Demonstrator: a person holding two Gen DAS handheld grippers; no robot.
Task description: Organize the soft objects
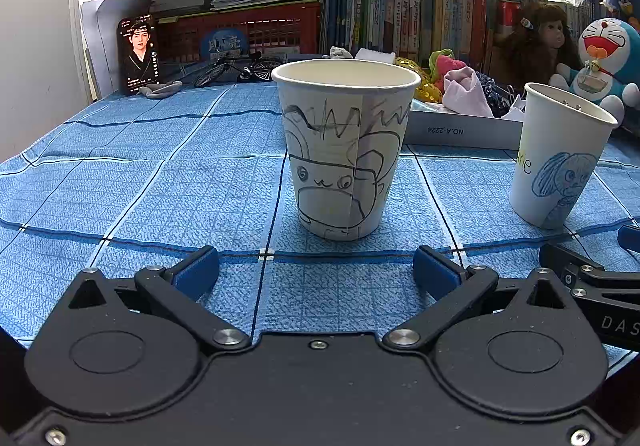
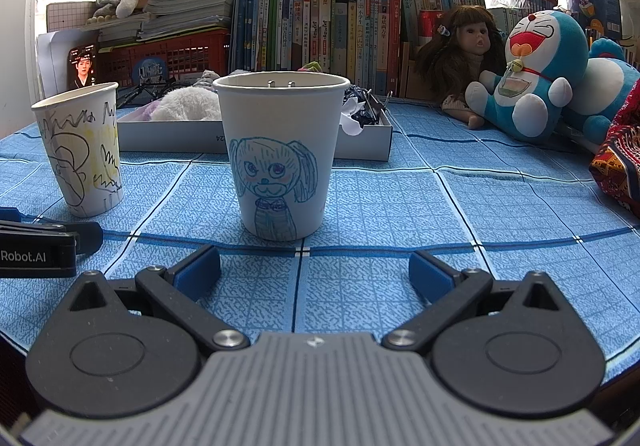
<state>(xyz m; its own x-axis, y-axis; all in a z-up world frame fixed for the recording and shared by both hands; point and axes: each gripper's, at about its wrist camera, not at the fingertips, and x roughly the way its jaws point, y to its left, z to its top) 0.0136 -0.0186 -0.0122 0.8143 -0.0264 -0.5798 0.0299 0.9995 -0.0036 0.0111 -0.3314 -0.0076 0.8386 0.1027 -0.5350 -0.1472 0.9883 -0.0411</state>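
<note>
L gripper [image 1: 316, 266] sits low over the blue cloth [image 1: 160, 189], jaws wide open, nothing between the pads. Black-doodle cup [image 1: 342, 145] stands upright at 12 o'clock, just ahead of the fingertips, not touching. Blue-dog cup [image 1: 560, 161] is at 2 o'clock from it, apart.

R gripper [image 2: 314, 266] likewise spread open and empty, w/ the blue-dog cup [image 2: 280, 157] upright at 12 o'clock, close but clear of the pads. Black-doodle cup [image 2: 82, 149] at 10 o'clock, L gripper's tip [image 2: 48, 242] just below it.

Soft stuff: white tray [image 2: 256, 133] behind the cups at 12 holds a fluffy white toy [image 2: 188, 105] and crumpled cloths [image 1: 466, 89] (contents partly hidden). Doraemon plush [image 2: 532, 81] and doll [image 2: 464, 49] sit at 1–2 o'clock against the books [image 2: 332, 29].
</note>
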